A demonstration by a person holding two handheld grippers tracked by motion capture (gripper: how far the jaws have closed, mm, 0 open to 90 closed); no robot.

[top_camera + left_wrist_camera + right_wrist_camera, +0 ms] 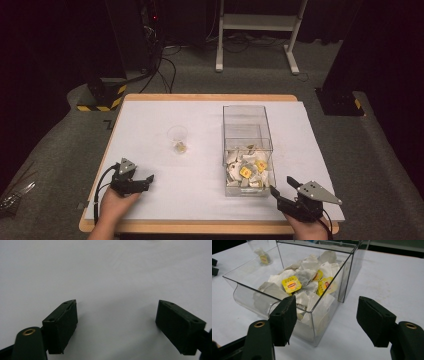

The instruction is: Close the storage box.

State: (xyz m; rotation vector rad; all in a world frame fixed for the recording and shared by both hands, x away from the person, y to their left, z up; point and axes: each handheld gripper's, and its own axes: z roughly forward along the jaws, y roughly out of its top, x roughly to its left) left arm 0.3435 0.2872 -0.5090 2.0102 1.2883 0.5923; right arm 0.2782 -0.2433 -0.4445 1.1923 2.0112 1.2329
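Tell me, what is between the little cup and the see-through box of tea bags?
Nothing. In the high view, just bare white table lies between the cup and the box of tea bags.

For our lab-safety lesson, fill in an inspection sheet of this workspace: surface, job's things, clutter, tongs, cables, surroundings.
Surface: white table top, wooden edge, bare near the hands.
Job's things: clear box of tea bags; clear cup holding one tea bag.
Clutter: nothing seen.
Tongs: left tongs open over bare table; right tongs open, nothing between them, facing the box's near corner.
Cables: one trails from the left tongs; more on the floor behind.
Surroundings: grey carpet, white frame legs, hazard-striped bases.
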